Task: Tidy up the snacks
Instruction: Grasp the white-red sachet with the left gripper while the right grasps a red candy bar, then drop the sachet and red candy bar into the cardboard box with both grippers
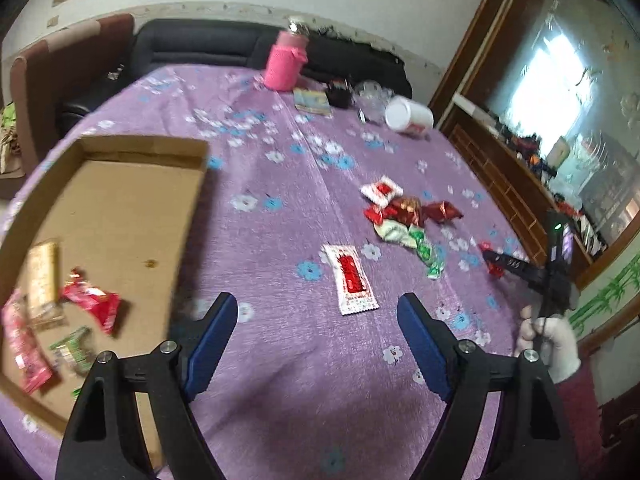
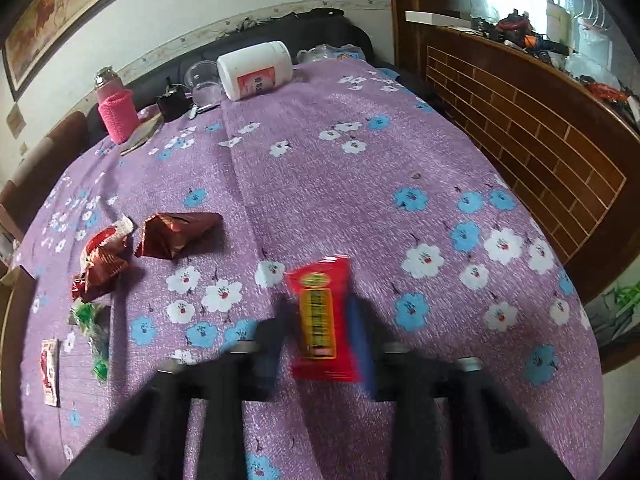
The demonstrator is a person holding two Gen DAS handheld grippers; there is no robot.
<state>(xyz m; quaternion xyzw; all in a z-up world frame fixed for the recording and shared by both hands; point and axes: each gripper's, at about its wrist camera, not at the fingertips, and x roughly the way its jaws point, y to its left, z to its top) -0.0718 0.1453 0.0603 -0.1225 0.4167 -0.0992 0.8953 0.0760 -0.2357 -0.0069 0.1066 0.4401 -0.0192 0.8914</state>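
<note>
Several wrapped snacks (image 1: 90, 304) already lie in the shallow cardboard box (image 1: 132, 152) at the left of the purple flowered counter (image 1: 280, 216). Right of it, the left tongs (image 1: 316, 312) hang wide apart with nothing between them, just short of a flat white-and-red packet (image 1: 352, 280). Farther right a small heap of red and green sweets (image 1: 408, 220) sits loose on the cloth. At the far right, the right tongs (image 2: 320, 344) are closed on a red packet (image 2: 322, 316), gripped by a white-gloved hand (image 1: 552, 344).
</note>
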